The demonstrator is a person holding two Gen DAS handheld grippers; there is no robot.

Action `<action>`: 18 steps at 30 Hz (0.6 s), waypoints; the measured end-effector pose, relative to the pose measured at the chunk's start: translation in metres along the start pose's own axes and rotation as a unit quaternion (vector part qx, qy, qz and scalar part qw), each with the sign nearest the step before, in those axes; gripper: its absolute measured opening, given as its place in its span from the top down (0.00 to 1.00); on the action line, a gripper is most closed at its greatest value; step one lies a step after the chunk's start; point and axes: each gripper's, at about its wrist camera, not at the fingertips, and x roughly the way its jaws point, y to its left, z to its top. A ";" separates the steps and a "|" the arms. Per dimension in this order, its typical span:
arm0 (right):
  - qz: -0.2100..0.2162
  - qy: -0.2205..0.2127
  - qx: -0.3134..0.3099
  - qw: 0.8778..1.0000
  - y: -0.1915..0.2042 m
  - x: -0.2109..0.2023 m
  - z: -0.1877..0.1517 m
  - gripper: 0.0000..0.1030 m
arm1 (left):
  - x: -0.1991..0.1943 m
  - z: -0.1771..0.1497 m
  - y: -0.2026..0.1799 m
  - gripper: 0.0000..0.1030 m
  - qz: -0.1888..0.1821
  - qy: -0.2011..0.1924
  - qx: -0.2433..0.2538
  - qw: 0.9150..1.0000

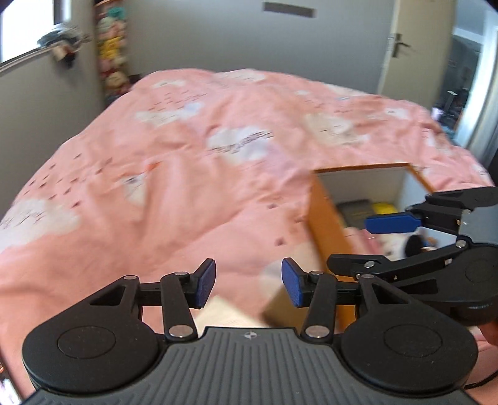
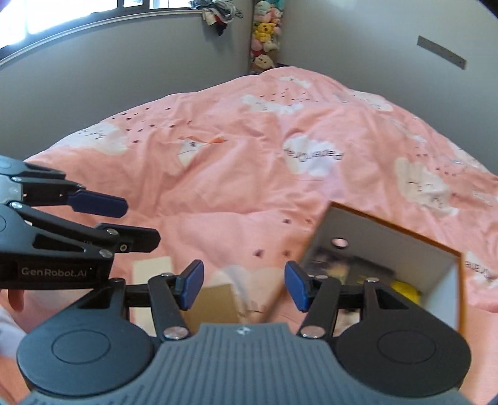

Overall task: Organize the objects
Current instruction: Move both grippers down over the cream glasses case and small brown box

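An orange box with white inner walls lies on the pink duvet, and it holds a yellow item and a dark flat item. My left gripper is open and empty, just left of the box, above a blurred pale card. My right gripper reaches in from the right over the box mouth. In the right wrist view my right gripper is open and empty, over a brown card piece beside the box. The left gripper is at the left edge, jaws apart.
The pink duvet with a cloud print covers the whole bed. Plush toys are stacked in the far corner, with clothes on the window ledge. A door stands at the far right. A second pale card lies on the duvet.
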 end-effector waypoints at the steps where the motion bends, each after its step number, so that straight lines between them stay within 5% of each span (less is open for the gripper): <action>1: 0.003 0.004 0.002 1.000 0.007 0.000 0.000 0.42 | 0.001 -0.003 0.006 0.46 0.005 0.004 -0.006 1.000; 7: 0.019 0.031 -0.015 0.999 0.035 0.030 -0.005 0.40 | 0.015 -0.027 0.038 0.47 0.019 0.068 -0.038 0.997; 14: 0.032 0.094 -0.040 0.994 0.057 0.060 -0.005 0.43 | 0.029 -0.051 0.074 0.48 -0.013 0.133 -0.117 0.984; 18: 0.047 0.128 -0.053 0.989 0.065 0.074 -0.010 0.54 | 0.036 -0.061 0.086 0.49 -0.033 0.154 -0.142 0.977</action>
